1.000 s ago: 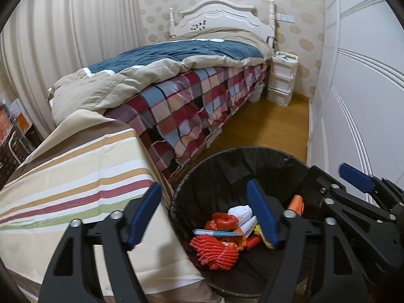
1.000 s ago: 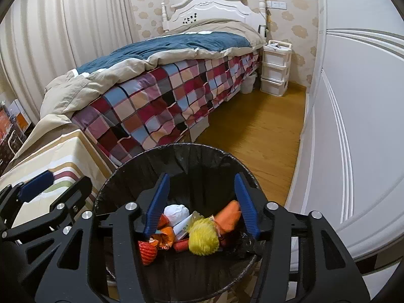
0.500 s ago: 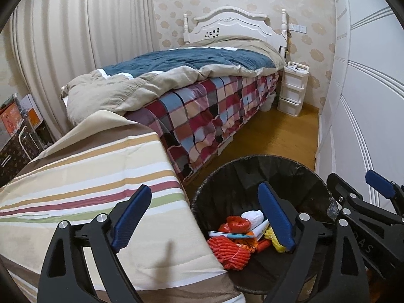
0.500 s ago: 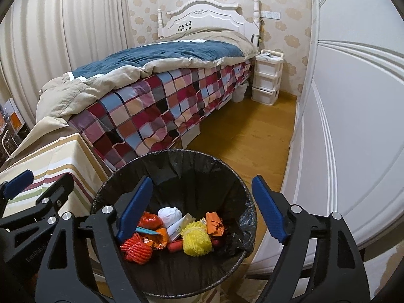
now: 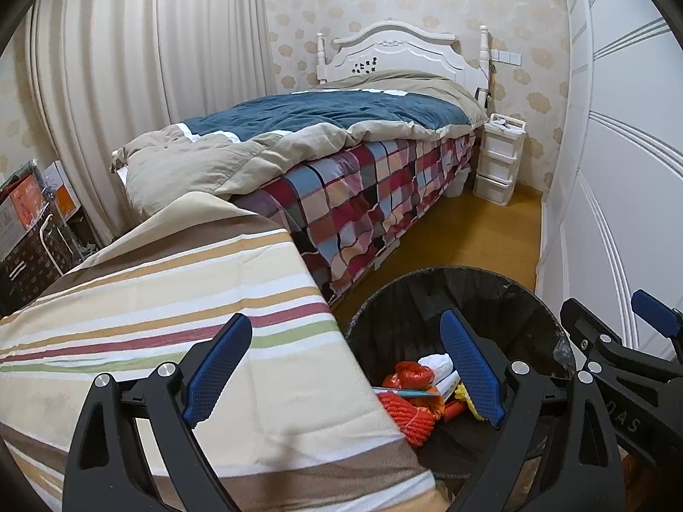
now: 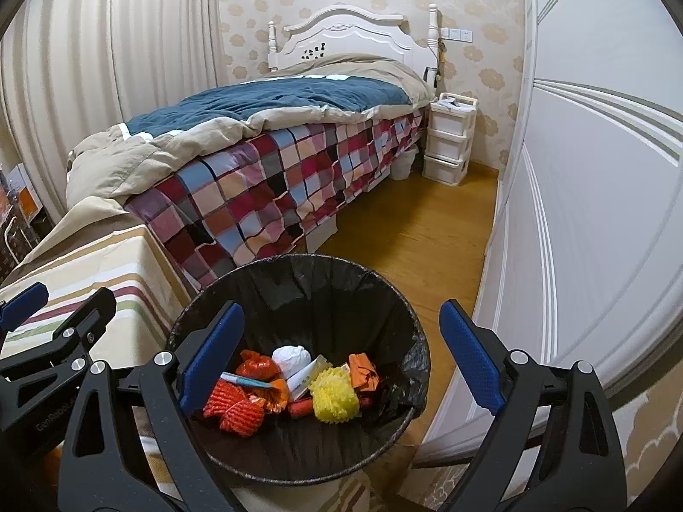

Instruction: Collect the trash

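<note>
Opening wide with nothing between them, both the left tongs (image 5: 345,369) and right tongs (image 6: 341,354) hover above the black-lined trash bin (image 6: 397,298), where orange and yellow scraps (image 6: 335,397) already lie, suggesting collection looks nearly done.

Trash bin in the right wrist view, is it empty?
No, the bin holds a yellow mesh ball, red netting, a white wad and other scraps.

Bed (image 6: 273,162), wood floor (image 6: 427,230), floral wallpaper (image 6: 491,8).
</note>
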Available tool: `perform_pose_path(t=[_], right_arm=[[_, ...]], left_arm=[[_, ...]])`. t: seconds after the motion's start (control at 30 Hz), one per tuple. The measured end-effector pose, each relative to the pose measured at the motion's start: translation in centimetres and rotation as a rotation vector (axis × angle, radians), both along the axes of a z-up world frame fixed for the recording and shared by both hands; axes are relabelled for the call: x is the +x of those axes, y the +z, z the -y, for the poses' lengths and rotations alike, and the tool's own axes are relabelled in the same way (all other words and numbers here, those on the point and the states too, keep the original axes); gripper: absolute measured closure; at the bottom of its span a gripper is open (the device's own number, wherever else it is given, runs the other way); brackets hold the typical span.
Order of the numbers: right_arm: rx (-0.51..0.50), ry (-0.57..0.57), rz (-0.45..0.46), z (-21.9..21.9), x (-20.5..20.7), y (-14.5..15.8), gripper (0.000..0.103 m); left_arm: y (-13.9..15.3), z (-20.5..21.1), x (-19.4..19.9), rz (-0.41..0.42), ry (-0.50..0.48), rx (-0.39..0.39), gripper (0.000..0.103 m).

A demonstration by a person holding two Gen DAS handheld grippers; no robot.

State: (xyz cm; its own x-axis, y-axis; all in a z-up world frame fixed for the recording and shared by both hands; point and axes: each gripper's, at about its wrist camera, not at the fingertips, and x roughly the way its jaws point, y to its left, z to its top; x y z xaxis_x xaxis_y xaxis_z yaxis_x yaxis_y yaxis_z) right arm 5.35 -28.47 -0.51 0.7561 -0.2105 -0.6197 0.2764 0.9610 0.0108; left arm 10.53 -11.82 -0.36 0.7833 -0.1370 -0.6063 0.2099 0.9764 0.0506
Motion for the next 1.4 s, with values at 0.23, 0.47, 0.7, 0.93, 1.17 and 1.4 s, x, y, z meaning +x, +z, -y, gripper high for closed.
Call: perform_pose_path(t=[0.23,0.47,0.7,0.93,1.17,1.4], right_arm=[[0.003,0.013,0.003,-1.4,-1.8,0.5,0.012],[0.007,0.044,0.018,-3.2,-4.1,1.3,0.012],[0.021,0.062,0.046,-4.7,-6.8,2.4,0.012],[0.013,0.079,0.069,-5.6,-9.1,3.4,0.012],[0.001,0.105,0.088,-6.5,-11.1,4.3,0.012],[-0.004,0.111,0.094,-6.8,-12.0,4.6,0.012]], left_arm=[[0.0,-1.6,-1.7,-0.009,0.015,-0.014,0.014],[0.2,-3.4,-4.1,-0.01,0.023,-0.022,0.014],[1.3,-5.0,-7.0,0.015,0.047,-0.019,0.014],[2.5,-6.8,-9.4,0.045,0.076,-0.04,0.014],[3.0,-7.9,-11.1,0.061,0.092,-0.057,0.014],[2.9,-8.8,-11.5,0.056,0.105,-0.068,0.014]])
